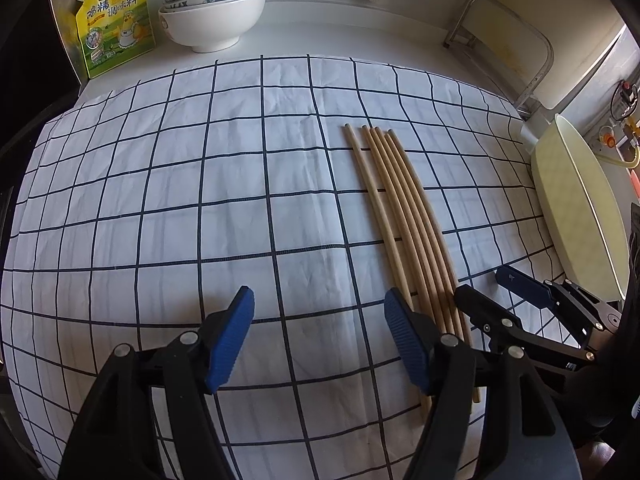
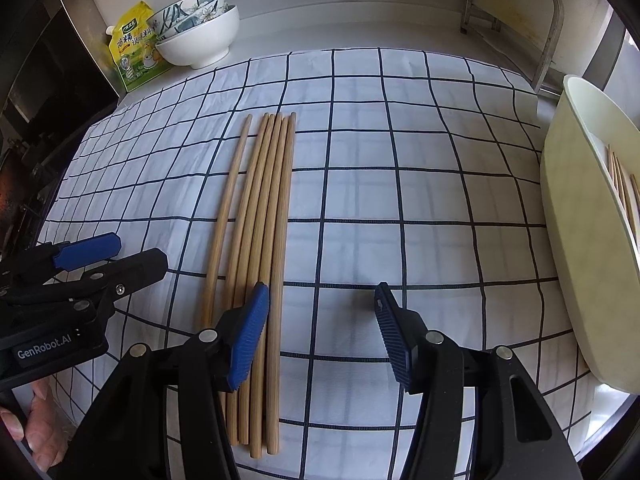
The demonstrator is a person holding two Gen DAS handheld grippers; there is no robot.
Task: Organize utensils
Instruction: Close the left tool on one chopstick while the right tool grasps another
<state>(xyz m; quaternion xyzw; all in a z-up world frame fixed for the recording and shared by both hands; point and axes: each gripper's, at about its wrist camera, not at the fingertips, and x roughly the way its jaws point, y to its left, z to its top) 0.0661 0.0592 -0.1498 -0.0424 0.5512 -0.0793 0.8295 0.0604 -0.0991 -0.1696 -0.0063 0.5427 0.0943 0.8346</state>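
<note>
Several wooden chopsticks (image 1: 404, 216) lie side by side on a blue-checked white cloth (image 1: 200, 200); they also show in the right wrist view (image 2: 260, 216). My left gripper (image 1: 318, 312) is open and empty, its right finger beside the chopsticks' near ends. My right gripper (image 2: 322, 308) is open and empty, its left finger over the near ends. A pale oval tray (image 2: 580, 216) at the right edge holds a few more chopsticks (image 2: 620, 184).
Stacked bowls (image 1: 212, 4) and a yellow seasoning bag (image 1: 114, 24) stand at the back left. A metal rack (image 1: 508, 40) stands at the back right. The right gripper (image 1: 532, 304) shows in the left wrist view, the left gripper (image 2: 100, 260) in the right.
</note>
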